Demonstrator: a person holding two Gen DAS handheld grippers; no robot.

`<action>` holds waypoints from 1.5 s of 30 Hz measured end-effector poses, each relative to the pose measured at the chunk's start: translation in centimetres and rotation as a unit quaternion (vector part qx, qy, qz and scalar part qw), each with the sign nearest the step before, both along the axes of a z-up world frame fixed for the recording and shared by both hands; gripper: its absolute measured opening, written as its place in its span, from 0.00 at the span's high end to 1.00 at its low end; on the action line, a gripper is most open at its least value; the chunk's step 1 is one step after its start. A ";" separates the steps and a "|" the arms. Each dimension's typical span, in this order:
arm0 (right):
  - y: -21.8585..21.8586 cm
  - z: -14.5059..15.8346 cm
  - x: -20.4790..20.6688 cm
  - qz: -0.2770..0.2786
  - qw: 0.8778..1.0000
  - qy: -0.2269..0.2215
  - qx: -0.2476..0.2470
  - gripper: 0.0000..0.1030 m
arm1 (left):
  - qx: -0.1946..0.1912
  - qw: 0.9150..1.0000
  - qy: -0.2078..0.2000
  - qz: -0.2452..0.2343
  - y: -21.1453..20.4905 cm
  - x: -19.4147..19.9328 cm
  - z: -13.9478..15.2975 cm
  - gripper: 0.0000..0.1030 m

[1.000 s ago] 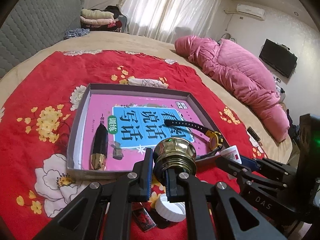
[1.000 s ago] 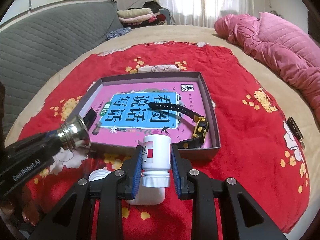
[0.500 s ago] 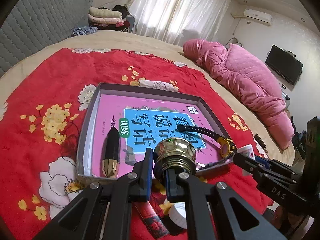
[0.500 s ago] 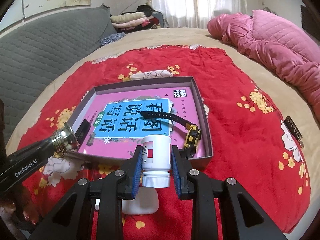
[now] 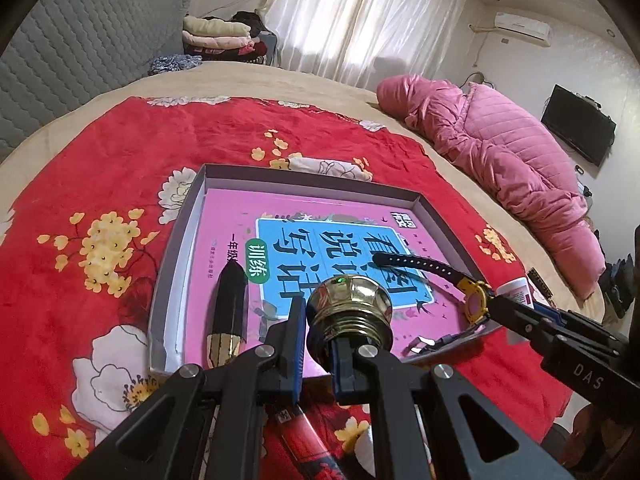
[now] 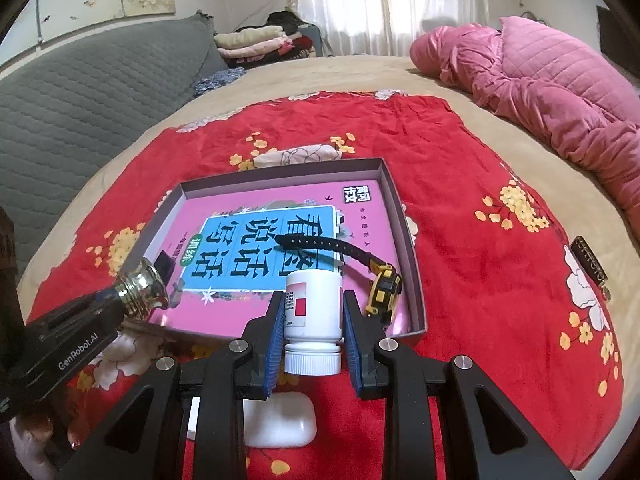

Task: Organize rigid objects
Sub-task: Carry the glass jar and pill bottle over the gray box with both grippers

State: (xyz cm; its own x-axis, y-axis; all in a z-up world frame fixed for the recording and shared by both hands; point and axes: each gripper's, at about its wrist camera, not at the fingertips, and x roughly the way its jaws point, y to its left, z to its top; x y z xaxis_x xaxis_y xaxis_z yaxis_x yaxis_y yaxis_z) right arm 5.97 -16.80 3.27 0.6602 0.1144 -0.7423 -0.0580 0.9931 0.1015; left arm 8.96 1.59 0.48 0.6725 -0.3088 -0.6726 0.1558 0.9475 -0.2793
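Note:
A shallow grey box [image 5: 176,256] [image 6: 408,248] lies on the red floral blanket, with a pink book [image 5: 320,240] [image 6: 260,240], a black and yellow watch [image 5: 472,296] [image 6: 384,288] and a black and gold pen-like piece [image 5: 228,312] inside. My left gripper [image 5: 316,344] [image 6: 120,304] is shut on a shiny gold knob [image 5: 352,308] [image 6: 140,288], held over the box's near edge. My right gripper [image 6: 312,320] [image 5: 516,308] is shut on a white pill bottle [image 6: 312,308] [image 5: 516,288] with a red label, cap toward me, just above the box's near right corner.
A white case [image 6: 280,420] and a red packet [image 5: 308,444] lie on the blanket below the grippers. A small dark bar [image 6: 588,260] rests near the blanket's right edge. A pink quilt [image 6: 540,80] is heaped at the far right; a grey headboard [image 6: 80,100] stands left.
The left gripper has edged forward and lower, over the box's near edge, with the knob still in it. The right gripper holds the bottle in nearly the same spot.

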 end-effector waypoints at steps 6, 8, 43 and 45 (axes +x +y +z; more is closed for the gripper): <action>0.3 -0.2 1.2 -0.005 1.000 0.001 -0.003 0.73 | -0.003 1.000 0.017 0.013 0.5 0.9 -0.8 0.90; 0.5 -0.2 1.6 -0.005 1.000 0.001 -0.003 0.73 | -0.001 1.000 0.020 0.012 0.5 1.1 -1.0 0.90; 1.6 -2.9 5.2 -0.009 1.000 0.025 -0.014 0.73 | 0.056 0.996 0.075 -0.012 -0.2 2.7 -3.1 0.90; 1.7 -3.1 5.3 -0.007 1.000 0.025 -0.016 0.73 | 0.055 0.995 0.076 -0.013 -0.2 2.7 -3.0 0.90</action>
